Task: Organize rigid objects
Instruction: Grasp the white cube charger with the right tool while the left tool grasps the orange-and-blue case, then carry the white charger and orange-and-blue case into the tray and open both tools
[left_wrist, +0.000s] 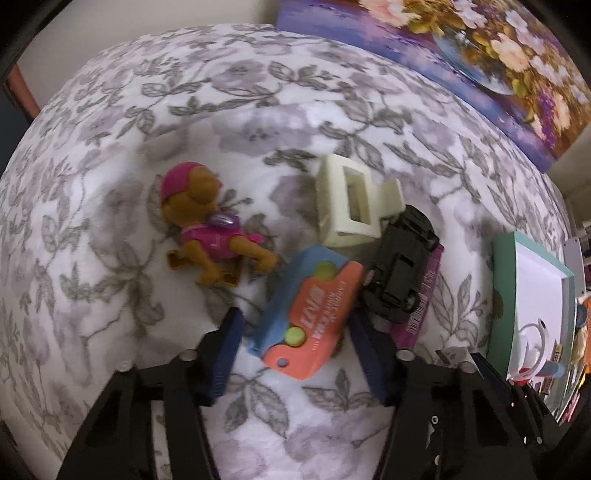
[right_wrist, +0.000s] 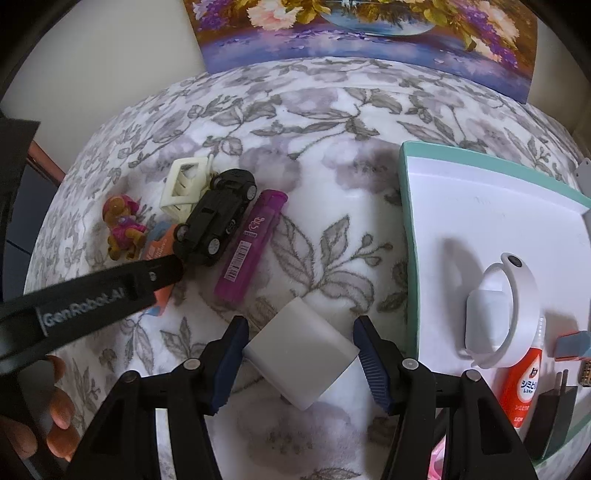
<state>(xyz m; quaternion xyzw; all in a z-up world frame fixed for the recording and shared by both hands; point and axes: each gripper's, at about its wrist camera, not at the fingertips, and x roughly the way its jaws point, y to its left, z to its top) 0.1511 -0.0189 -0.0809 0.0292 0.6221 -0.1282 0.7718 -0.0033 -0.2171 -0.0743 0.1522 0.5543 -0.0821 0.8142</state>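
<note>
**Small rigid items scattered on a floral blanket, tray at the right**

An orange-and-blue box (left_wrist: 308, 314) lies flat and skewed, its corner against a black toy car (left_wrist: 400, 262), which rests partly on a purple case (right_wrist: 251, 245) (barcode facing up). A cream hair claw (left_wrist: 351, 201) sits just behind the car; a pink-clad dog figure (left_wrist: 210, 225) lies apart from the cluster. A white block (right_wrist: 301, 354) lies tilted near a teal-rimmed tray (right_wrist: 410, 236) holding a white earbud case (right_wrist: 487, 321), a ring band (right_wrist: 524, 273) and an orange tube (right_wrist: 524, 384).
</note>
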